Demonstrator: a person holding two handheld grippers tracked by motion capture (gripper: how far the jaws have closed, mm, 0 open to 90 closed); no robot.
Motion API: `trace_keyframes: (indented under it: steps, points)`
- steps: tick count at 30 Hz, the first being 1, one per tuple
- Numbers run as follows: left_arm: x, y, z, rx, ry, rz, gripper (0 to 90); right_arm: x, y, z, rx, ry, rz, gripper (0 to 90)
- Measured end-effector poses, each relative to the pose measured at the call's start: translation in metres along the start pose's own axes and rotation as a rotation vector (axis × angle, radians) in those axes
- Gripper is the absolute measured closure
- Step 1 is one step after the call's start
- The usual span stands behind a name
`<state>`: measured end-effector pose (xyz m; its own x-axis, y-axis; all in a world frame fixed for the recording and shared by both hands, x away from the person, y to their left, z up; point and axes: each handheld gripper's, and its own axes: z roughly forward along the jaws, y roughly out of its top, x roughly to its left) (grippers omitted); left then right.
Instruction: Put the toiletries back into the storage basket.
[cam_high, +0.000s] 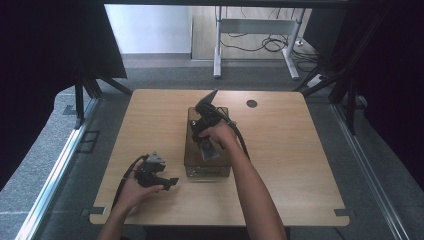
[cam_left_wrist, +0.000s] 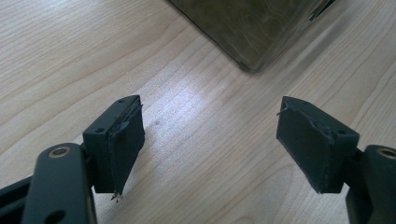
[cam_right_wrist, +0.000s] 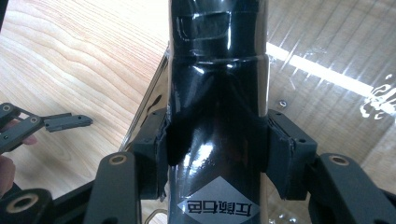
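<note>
While its two jaws pinch a glossy black bottle (cam_right_wrist: 217, 135) at the waist, one pad on either side, the right gripper (cam_right_wrist: 217, 149) holds it with a white diamond label (cam_right_wrist: 219, 205) just below the pads. Beyond the jaws lies one clear rectangular container (cam_high: 207, 165) on the wooden table (cam_high: 290, 150). Left of those jaws, farther off, the left gripper (cam_left_wrist: 210, 140) rests with jaws spread wide over bare wood, holding nothing; one container corner (cam_left_wrist: 254, 65) sits ahead of them, open tabletop all around.
</note>
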<state>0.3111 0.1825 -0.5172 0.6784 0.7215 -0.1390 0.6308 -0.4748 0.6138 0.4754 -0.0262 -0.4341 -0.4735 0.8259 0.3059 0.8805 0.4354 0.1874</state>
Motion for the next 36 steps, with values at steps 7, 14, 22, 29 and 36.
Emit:
trace_keyframes:
  steps: [7,14,22,29,36]
  points:
    - [-0.002,0.001,0.000,-0.002,-0.008,0.006,23.7,-0.002,0.003,0.013,0.014,-0.004,0.050,46.7]
    - [-0.003,0.001,0.001,0.001,-0.011,0.003,23.7,-0.003,0.003,0.025,0.018,-0.004,0.096,46.6]
    - [-0.003,0.001,0.001,-0.001,-0.012,0.014,23.7,-0.009,-0.002,0.039,0.018,0.029,0.171,46.6]
    - [-0.004,0.002,0.001,-0.004,-0.015,0.006,23.7,-0.012,-0.008,0.043,-0.013,0.056,0.233,46.4]
    - [-0.004,0.002,0.001,-0.002,-0.019,0.010,23.7,-0.015,-0.014,0.053,-0.022,0.091,0.287,46.4]
